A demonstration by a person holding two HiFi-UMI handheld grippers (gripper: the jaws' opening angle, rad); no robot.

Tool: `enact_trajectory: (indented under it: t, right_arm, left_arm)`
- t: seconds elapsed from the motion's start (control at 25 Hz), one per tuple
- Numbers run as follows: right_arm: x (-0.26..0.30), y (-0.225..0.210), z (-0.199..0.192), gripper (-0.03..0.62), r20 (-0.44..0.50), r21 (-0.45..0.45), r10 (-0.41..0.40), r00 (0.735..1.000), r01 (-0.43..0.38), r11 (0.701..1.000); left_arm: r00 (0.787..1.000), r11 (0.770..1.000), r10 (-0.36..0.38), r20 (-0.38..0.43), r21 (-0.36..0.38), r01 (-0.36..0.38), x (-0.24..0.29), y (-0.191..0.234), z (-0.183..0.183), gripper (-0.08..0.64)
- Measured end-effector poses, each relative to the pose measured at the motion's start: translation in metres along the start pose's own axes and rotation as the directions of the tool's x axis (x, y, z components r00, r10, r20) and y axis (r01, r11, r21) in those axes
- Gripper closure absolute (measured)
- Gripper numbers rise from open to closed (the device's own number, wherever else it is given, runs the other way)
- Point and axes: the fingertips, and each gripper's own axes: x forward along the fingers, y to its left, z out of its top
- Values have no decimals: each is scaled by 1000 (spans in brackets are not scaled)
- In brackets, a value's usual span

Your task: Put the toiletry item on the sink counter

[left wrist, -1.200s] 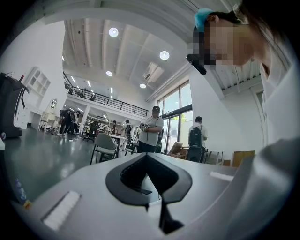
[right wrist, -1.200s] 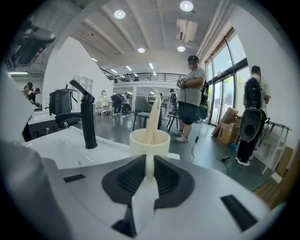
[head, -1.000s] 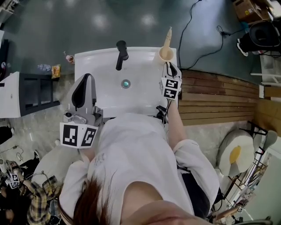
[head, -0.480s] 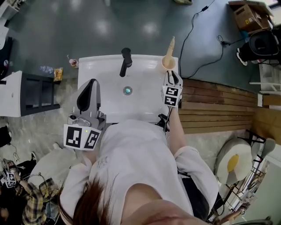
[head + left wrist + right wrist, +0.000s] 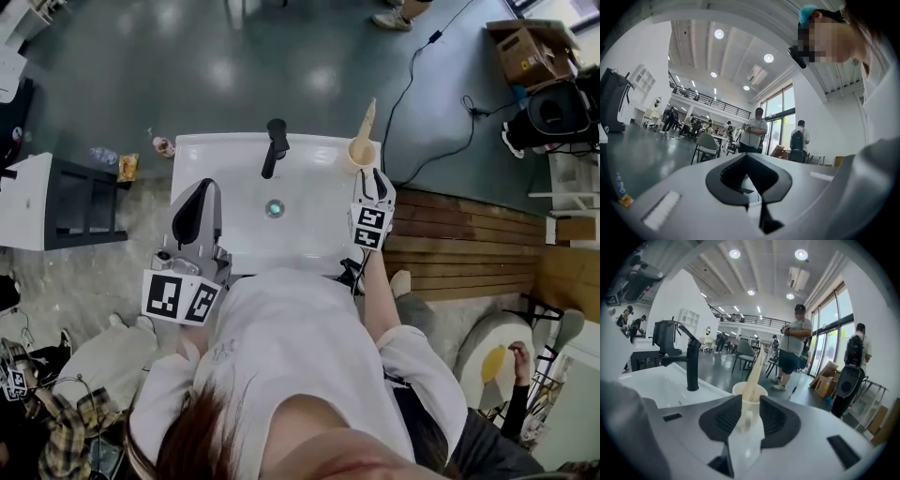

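A cream cup [image 5: 361, 150] stands on the back right corner of the white sink counter [image 5: 220, 155]. A tapered cream toiletry item [image 5: 367, 117] stands upright in it. My right gripper [image 5: 375, 176] sits just in front of the cup, its jaws a little apart and holding nothing. In the right gripper view, the cup [image 5: 750, 391] and the item [image 5: 756, 367] show just beyond the right gripper [image 5: 751, 401]. My left gripper [image 5: 194, 199] hovers over the sink's left side, shut and empty. The left gripper view shows the left gripper [image 5: 747, 157] aimed out at the hall.
A black faucet [image 5: 275, 145] rises at the sink's back and a drain [image 5: 274, 208] sits mid-basin. A black shelf [image 5: 84, 202] stands to the left, a wooden platform [image 5: 459, 244] to the right. A cable [image 5: 412, 84] crosses the floor behind. People stand in the hall.
The head view has tilted, so the sink sits lower in the picture. Both grippers keep about the same places relative to the sink and the cup.
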Motion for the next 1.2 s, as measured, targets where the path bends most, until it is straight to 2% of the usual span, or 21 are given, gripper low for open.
enact_trajectory:
  t: [0.2,0.28,0.44,0.6,0.88,1.2]
  right_arm:
    - [-23,-2,44,500,118,54,2,993,-9,998]
    - [-34,-1,61,522,157,80,13,988,-26,996]
    - [-57,6,100,565,230,128,53,972,-84,988]
    - [-81,16,137,578,286,163,110,952,-162,973]
    - [-128,22,197,583,395,174,152,906,-237,956]
    - [-187,29,233,583,460,172,160,873,-265,949]
  left_arm:
    - [1000,1000,3,16,-9,-2,-2,3,2,575]
    - [1000,1000,1,21,-13,-1,-3,3,2,575]
    - [1000,1000,-1,29,-19,1,-6,4,2,575]
    - [999,1000,1,36,-22,0,-11,4,3,575]
    - [999,1000,-11,45,-25,12,-16,2,5,575]
    - [999,999,-44,31,-29,45,-20,-6,1,575]
